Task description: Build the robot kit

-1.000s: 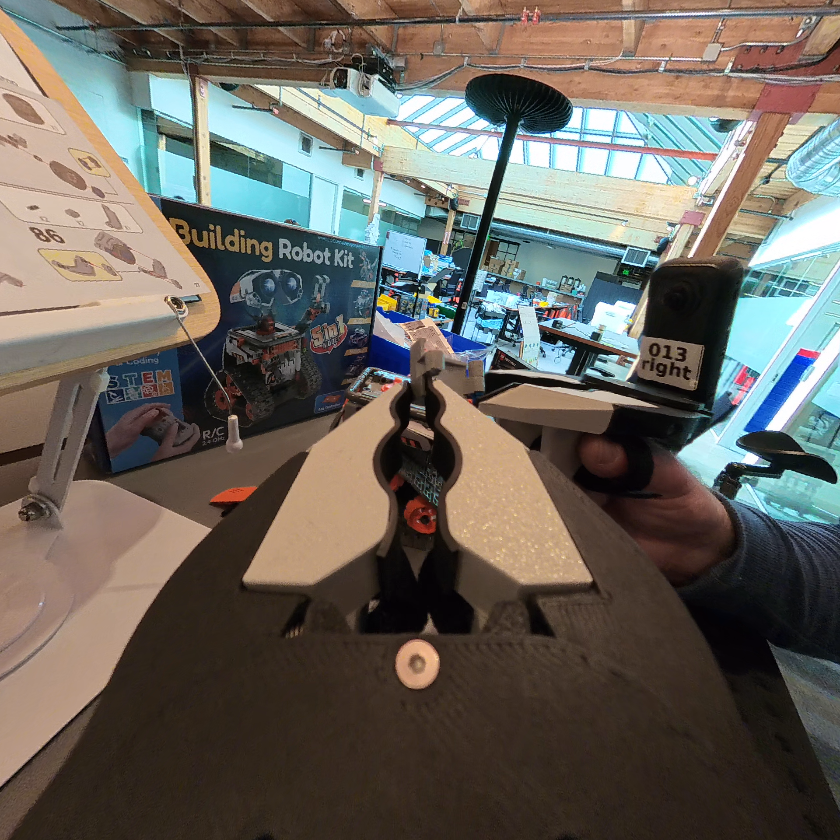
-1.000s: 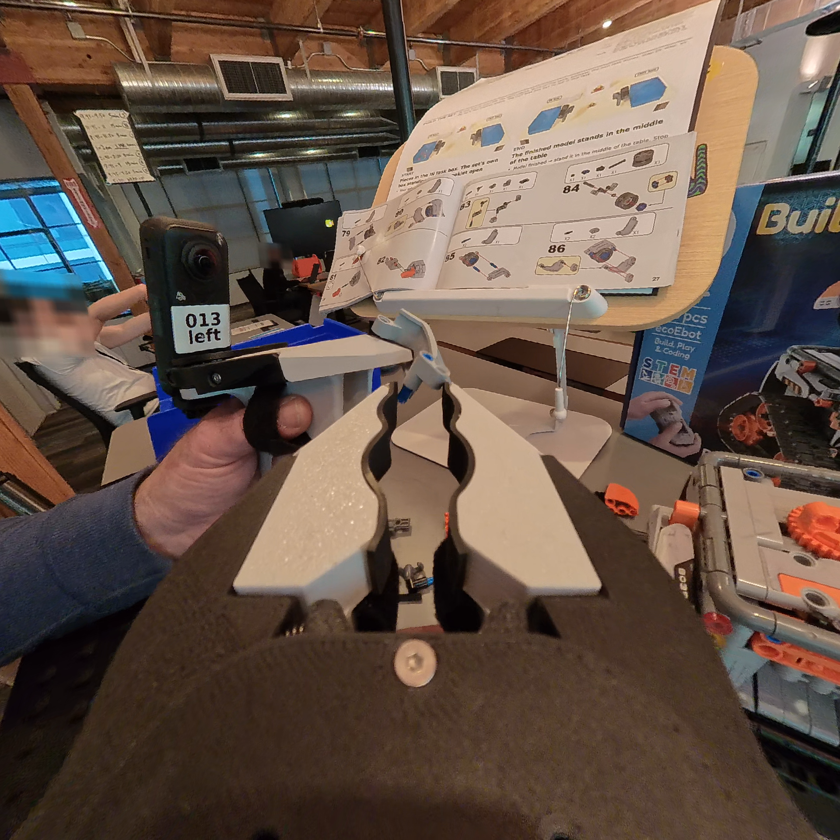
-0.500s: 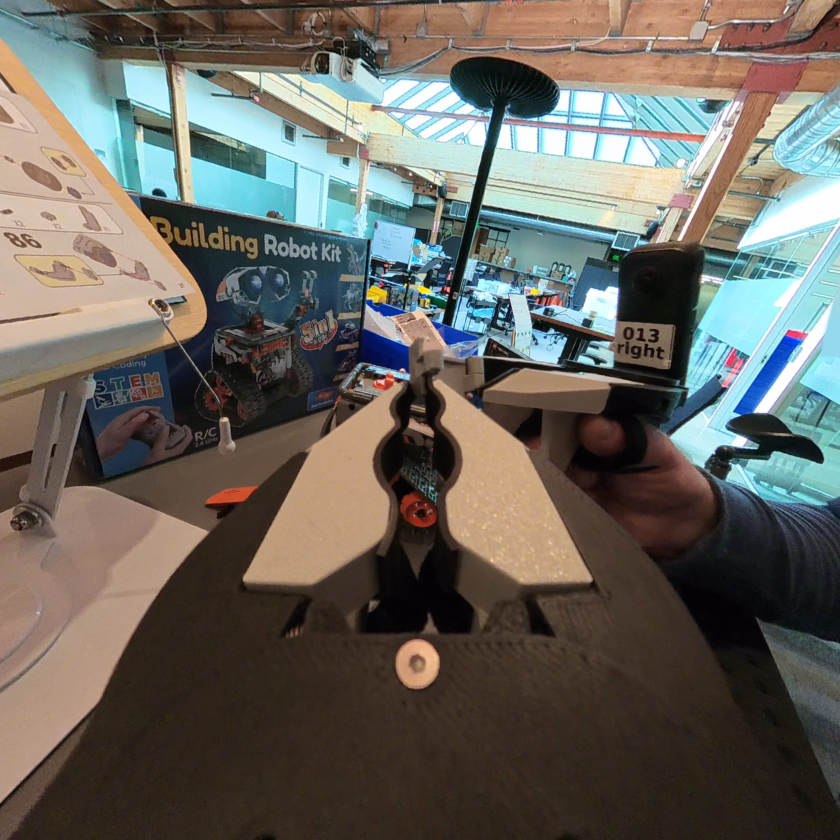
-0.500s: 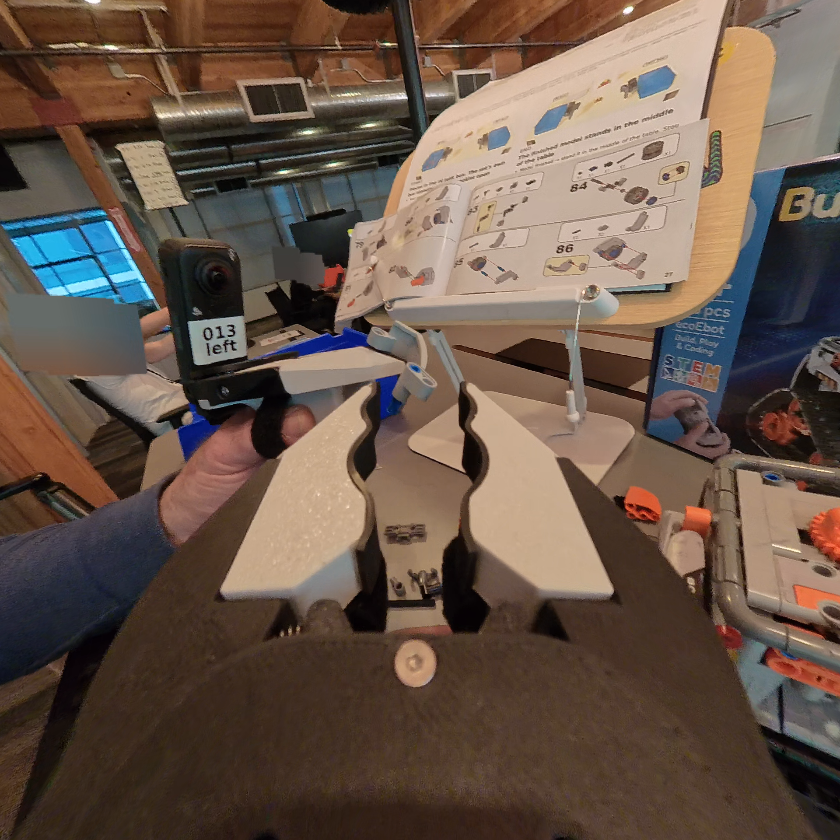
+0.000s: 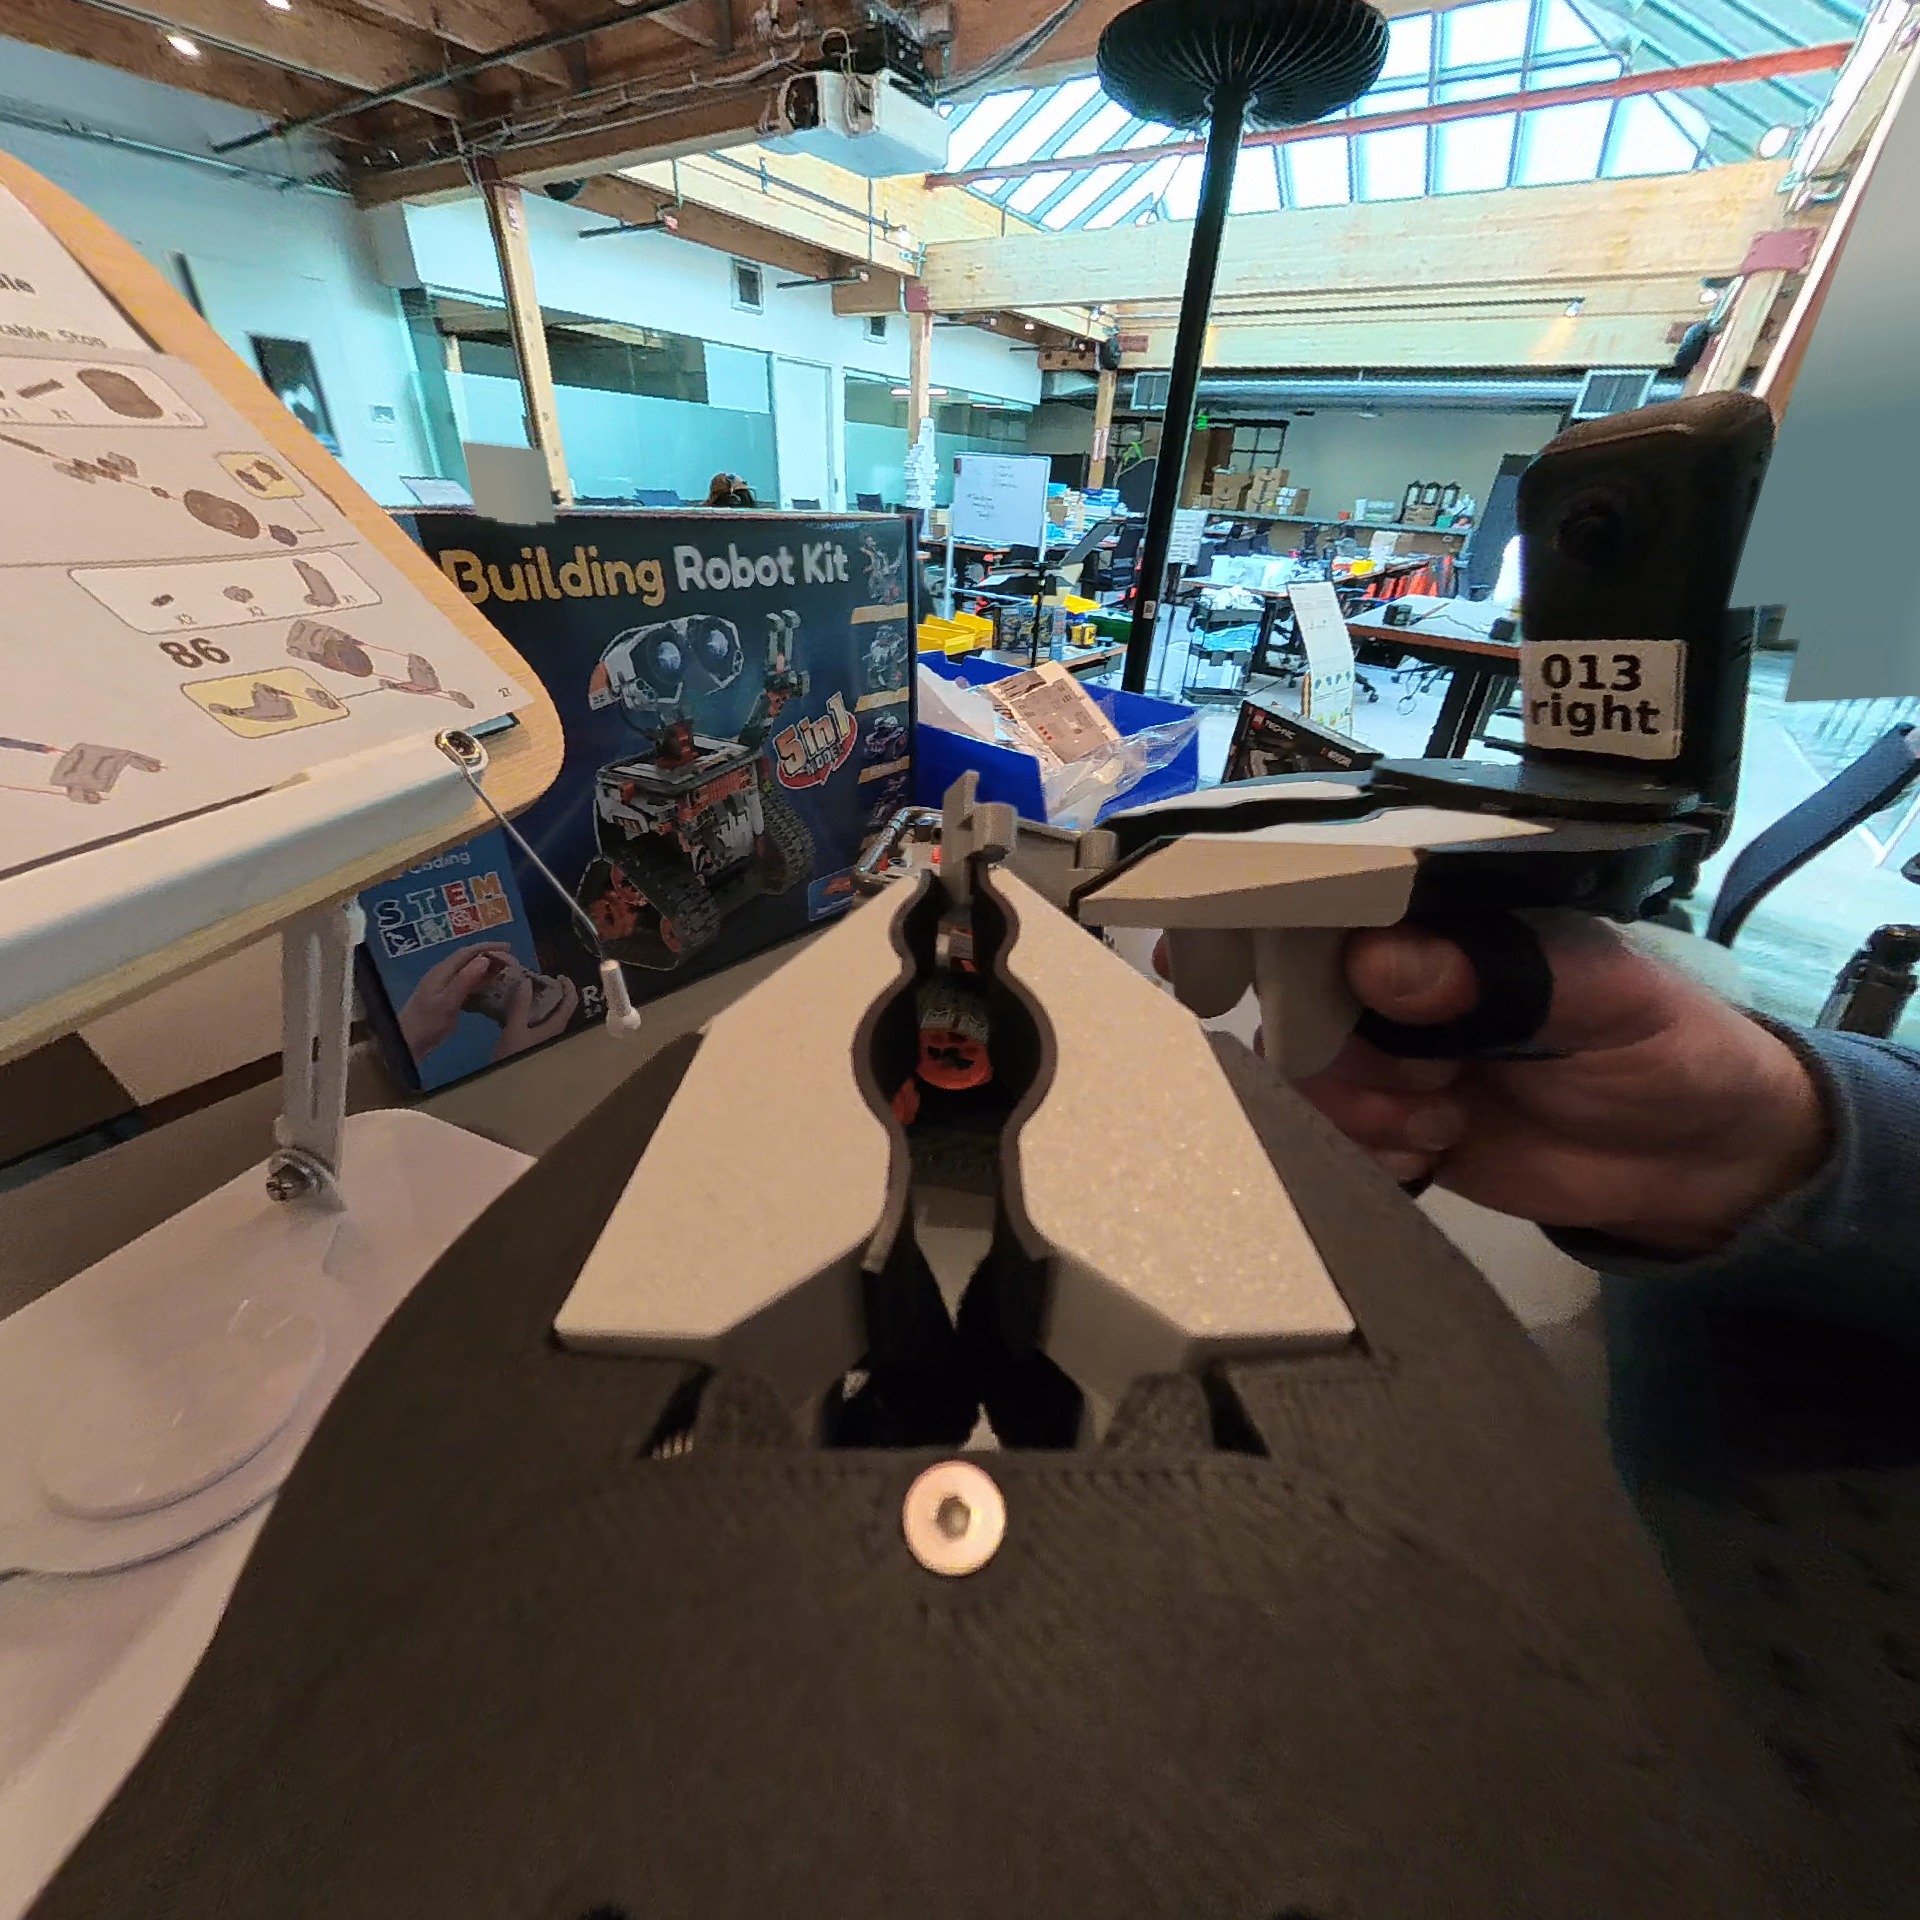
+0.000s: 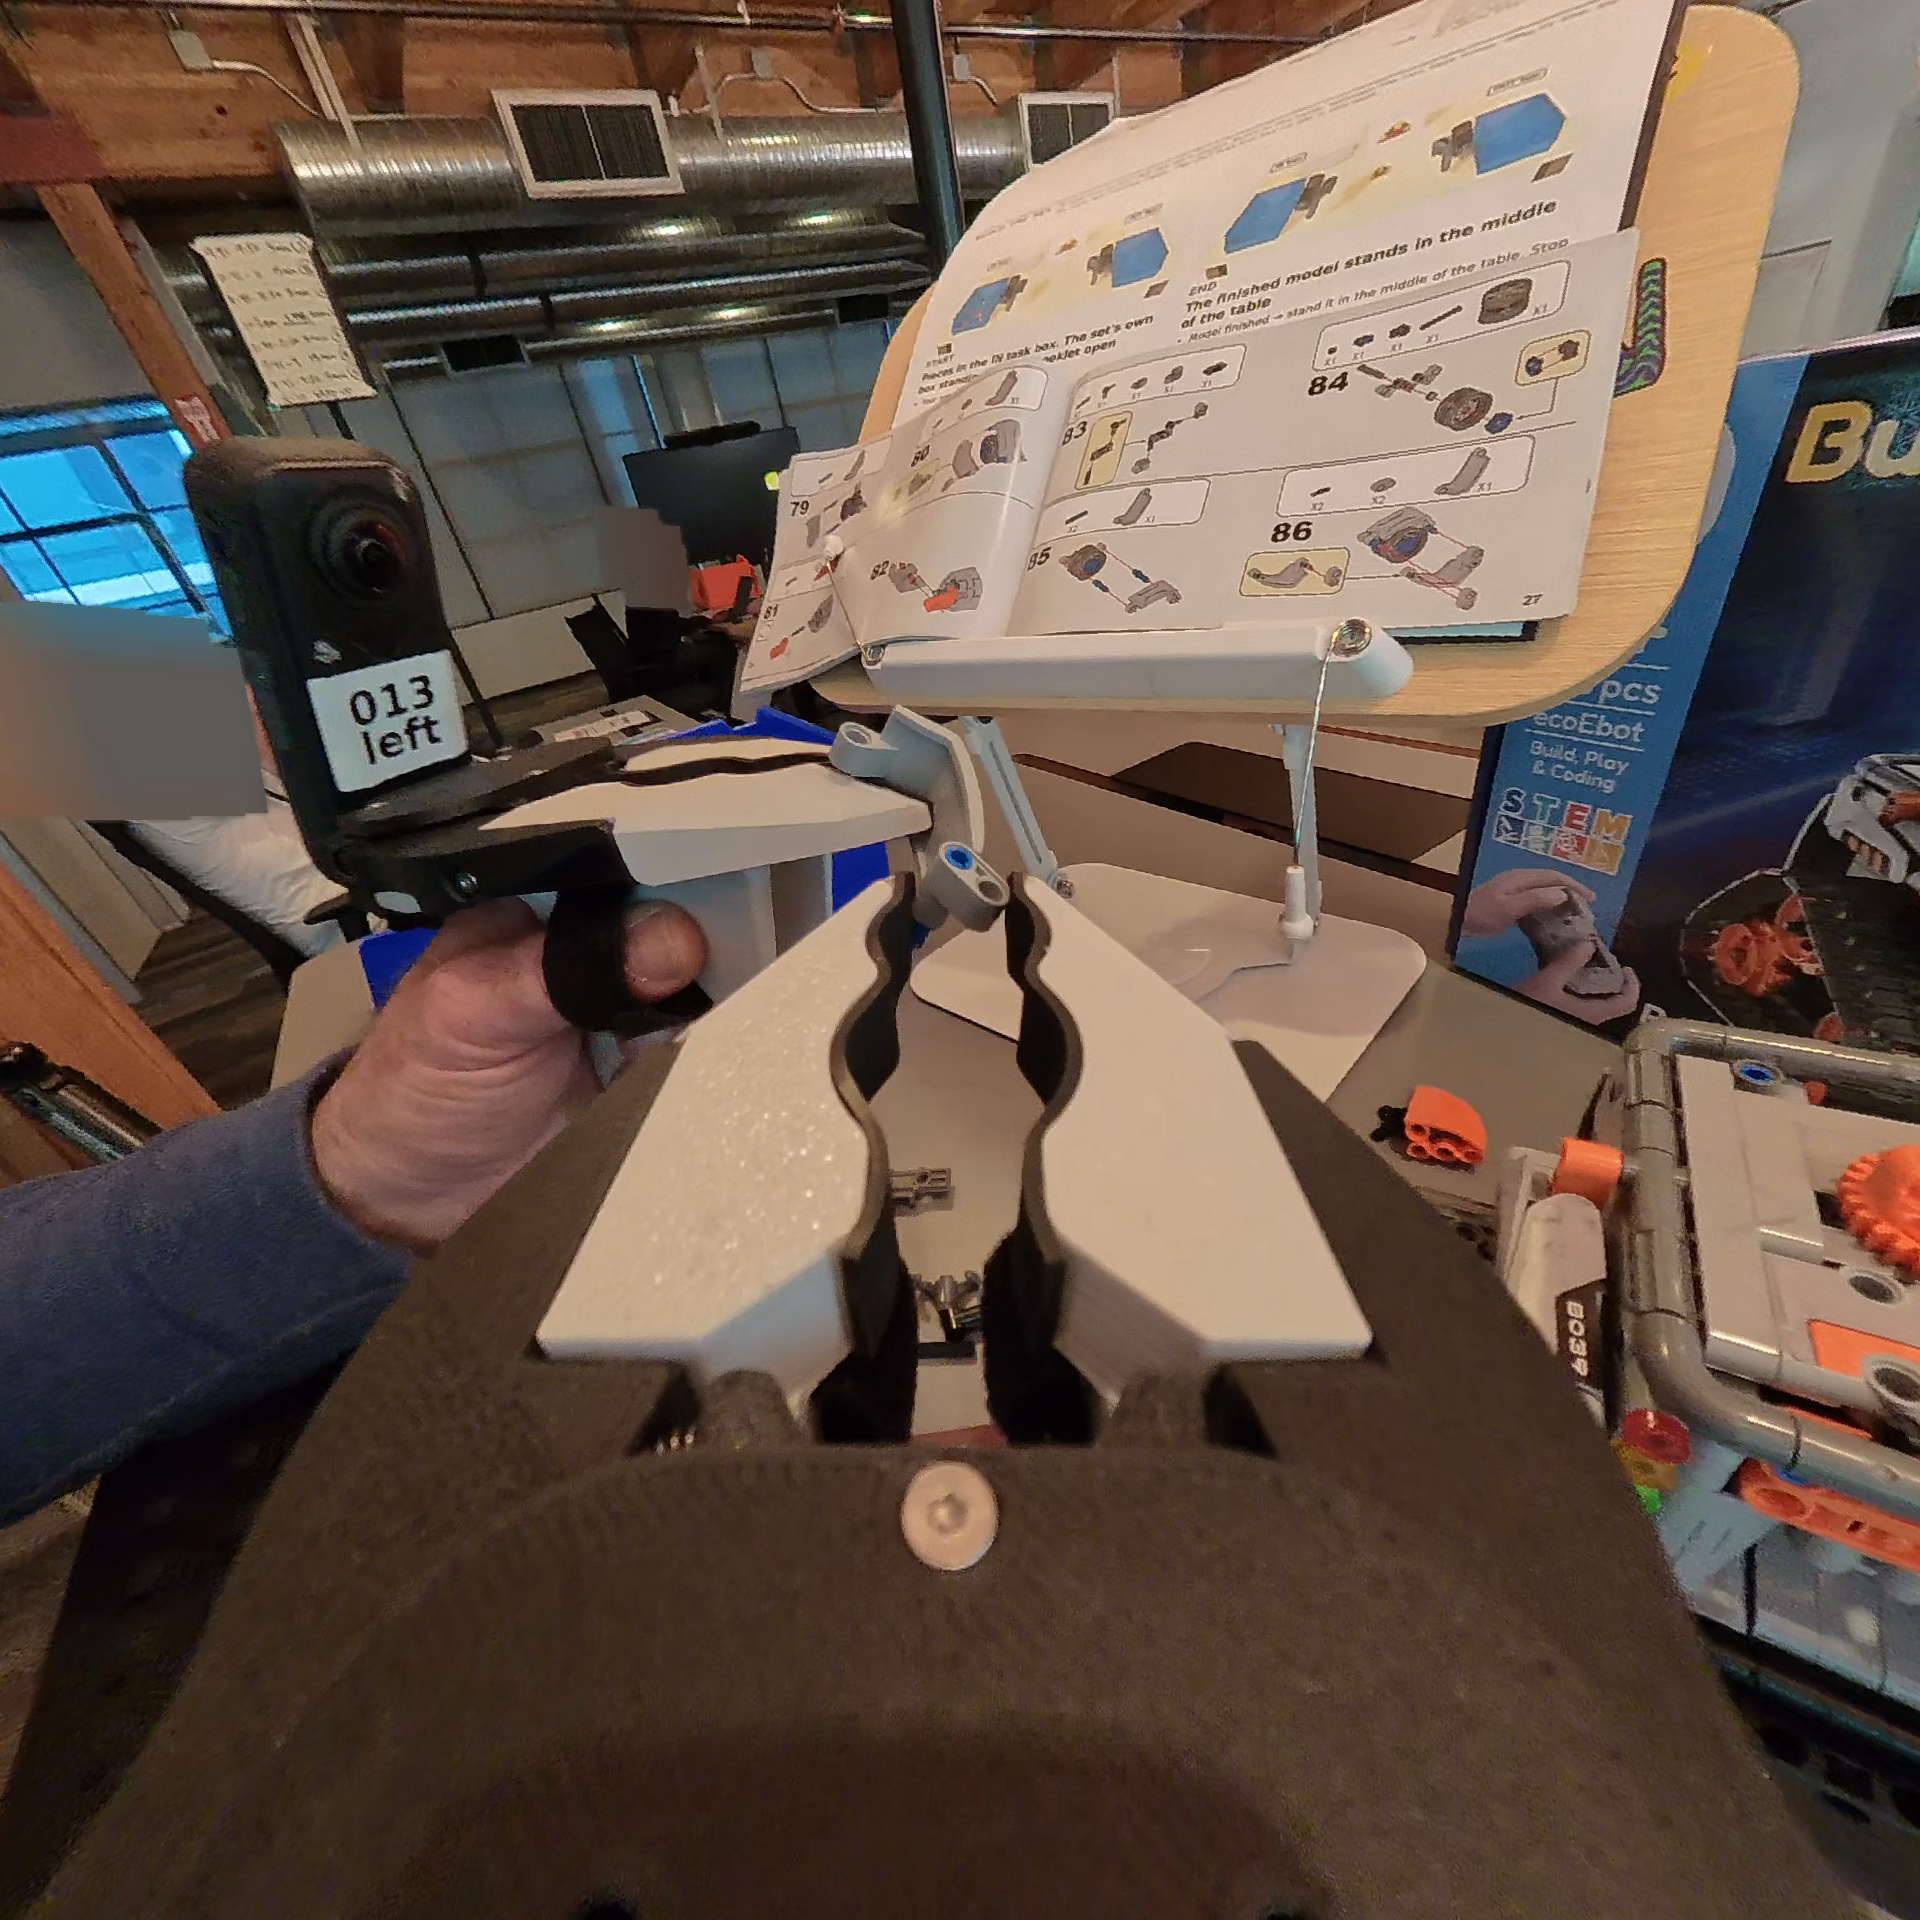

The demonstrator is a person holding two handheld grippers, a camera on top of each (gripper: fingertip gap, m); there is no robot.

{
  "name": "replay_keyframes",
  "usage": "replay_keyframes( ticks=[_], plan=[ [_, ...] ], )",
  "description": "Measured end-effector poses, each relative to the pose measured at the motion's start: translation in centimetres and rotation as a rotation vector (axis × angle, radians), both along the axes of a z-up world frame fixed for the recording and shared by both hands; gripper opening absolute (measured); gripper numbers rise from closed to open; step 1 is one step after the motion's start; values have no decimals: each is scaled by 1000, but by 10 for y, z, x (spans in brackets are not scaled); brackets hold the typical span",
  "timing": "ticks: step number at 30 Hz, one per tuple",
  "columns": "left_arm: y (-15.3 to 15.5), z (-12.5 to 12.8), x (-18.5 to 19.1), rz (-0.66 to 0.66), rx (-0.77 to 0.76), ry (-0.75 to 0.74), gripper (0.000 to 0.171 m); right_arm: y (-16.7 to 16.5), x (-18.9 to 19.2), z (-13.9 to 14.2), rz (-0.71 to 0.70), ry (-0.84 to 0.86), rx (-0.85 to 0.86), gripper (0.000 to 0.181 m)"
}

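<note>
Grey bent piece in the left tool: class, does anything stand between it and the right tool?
Nothing visible. The grey bent piece juts from the left tool, its lower end at the tips of the open right tool.

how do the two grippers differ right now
The left gripper is shut on a grey part, its fingertips pinching it; the right gripper stands open, its fingers apart with nothing clamped. In the right wrist view the left gripper lies flat on its side, pointing across the view, while the right gripper's tips sit at the grey part's lower end. Both have pale grey fingers with wavy black pads.
</note>
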State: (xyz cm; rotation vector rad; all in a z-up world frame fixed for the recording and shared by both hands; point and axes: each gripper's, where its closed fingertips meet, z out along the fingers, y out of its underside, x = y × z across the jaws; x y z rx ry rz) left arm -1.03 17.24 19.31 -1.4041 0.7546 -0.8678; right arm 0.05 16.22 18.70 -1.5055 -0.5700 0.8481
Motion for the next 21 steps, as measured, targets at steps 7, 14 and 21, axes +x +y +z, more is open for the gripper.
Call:
replay_keyframes(
  ticks=[7, 14, 21],
  plan=[
    [0, 1, -2, 30, 31, 26, 3, 1, -1, 1, -23, -29, 23, 16],
    [4, 1, -9, 44, 12, 12, 2, -3, -3, -3, 24, -41, 17, 29],
    [1, 1, -6, 30, 27, 20, 2, -2, -4, -1, 40, -14, -8, 25]
  ],
)
